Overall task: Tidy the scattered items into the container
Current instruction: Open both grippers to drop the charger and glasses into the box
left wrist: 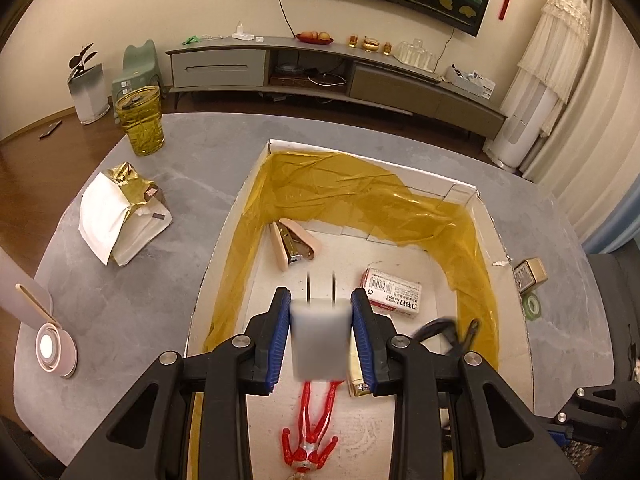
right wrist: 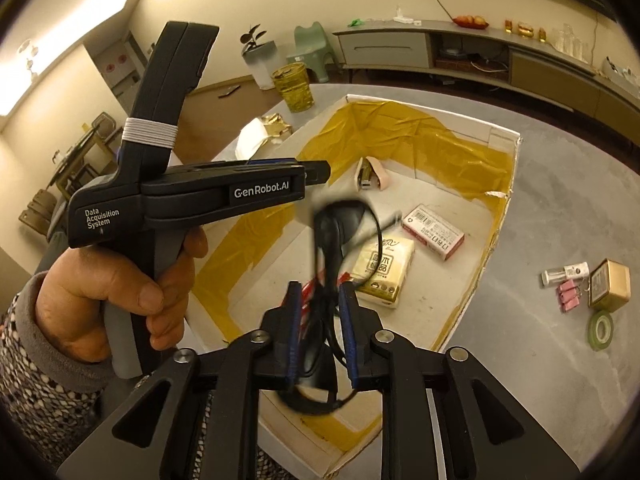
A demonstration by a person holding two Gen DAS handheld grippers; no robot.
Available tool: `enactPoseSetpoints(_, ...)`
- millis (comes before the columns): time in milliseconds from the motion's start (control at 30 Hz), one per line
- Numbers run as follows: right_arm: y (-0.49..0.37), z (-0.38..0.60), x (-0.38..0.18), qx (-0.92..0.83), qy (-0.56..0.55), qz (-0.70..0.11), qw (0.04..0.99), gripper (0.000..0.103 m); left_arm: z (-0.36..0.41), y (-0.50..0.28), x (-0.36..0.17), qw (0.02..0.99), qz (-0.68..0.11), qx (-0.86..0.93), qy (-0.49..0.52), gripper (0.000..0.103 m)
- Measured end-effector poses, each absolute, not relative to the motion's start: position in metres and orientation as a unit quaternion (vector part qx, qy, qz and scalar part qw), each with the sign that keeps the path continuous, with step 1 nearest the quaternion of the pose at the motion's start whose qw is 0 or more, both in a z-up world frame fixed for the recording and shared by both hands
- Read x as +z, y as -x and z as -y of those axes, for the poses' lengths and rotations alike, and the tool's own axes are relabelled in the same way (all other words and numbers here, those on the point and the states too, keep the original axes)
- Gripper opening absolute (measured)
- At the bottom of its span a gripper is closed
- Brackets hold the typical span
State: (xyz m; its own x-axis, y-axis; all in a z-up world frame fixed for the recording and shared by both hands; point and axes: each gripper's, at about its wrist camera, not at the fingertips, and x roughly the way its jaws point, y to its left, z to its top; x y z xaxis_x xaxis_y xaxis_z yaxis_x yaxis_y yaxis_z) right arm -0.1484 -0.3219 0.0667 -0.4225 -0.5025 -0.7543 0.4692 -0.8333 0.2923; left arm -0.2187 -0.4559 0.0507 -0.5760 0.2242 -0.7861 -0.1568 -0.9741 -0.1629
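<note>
Both grippers hang over the white cardboard box (left wrist: pixel 224 240) for dropping: left gripper (left wrist: pixel 320 332) apparently clamps the white plug adapter (left wrist: pixel 319 340), right gripper (right wrist: pixel 319 336) pinches the black cable bundle (right wrist: pixel 332 240) (blurred).

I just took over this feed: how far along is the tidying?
Done: stapler, staple box, tissue pack and red figure lie in the box. In hand: left gripper holds a white plug, right gripper a black cable, both over it. Left: gold tin, tape roll, pink clips, small tube.

Warm dim indoor light; ceiling lamp (right wrist: pixel 16 92) glares; held items blurred; fisheye edges bent.
</note>
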Motion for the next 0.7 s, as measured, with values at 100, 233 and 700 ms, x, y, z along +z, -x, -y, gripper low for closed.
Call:
enactPoseSetpoints(100,0.144,0.314,0.071,-0.845,-0.446,0.031,0.293,0.024,0.454,0.215,0.053,0.098,0.024,0.893,0.439,0.038)
enactPoseSetpoints(233,0.132,0.298,0.081,-0.851,-0.43,0.044,0.3,0.024,0.453,0.209,0.055,0.094,0.024,0.896,0.434,0.038)
enactPoseSetpoints(700,0.102,0.214,0.06,-0.853,-0.428,0.079,0.287,0.026,0.413,0.155,0.096,0.091,-0.026,0.927,0.364,0.038)
